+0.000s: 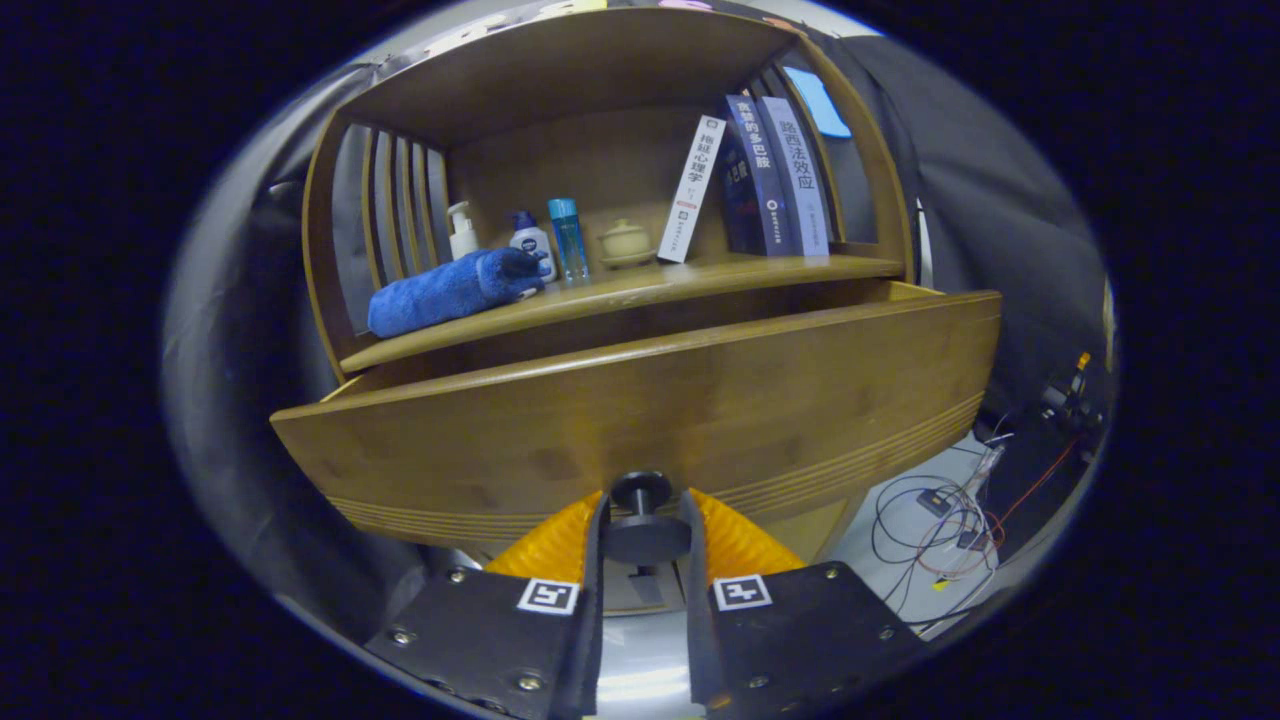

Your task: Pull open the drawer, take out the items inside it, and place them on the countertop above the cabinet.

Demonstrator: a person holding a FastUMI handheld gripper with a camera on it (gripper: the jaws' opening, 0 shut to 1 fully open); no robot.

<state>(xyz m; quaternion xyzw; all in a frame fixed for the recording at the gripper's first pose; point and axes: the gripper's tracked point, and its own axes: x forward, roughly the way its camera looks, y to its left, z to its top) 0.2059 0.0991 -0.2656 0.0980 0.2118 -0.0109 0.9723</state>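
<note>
So the gripper sits low in the middle of the frame with its two fingers closed in on the drawer's round dark knob, one finger pressing each side of it. The wooden drawer is pulled out from the cabinet, its wide front spanning the middle of the frame with a band of grooves along the bottom edge.

What you can't see: the inside of the drawer. The front panel blocks it, so no telling what's in there. The knob's lower part and stem are partly tucked between the fingers too.

Above the drawer is the countertop, a wooden ledge under a shelf-like hutch with slatted sides. On it, from left to right: a rolled blue towel, a white pump bottle, a small white bottle with a blue cap, a clear blue bottle, a little cream lidded pot, and then books, one white one leaning against the darker ones.

Lower right of the frame, there's a pale floor with a tangle of cables.
</note>
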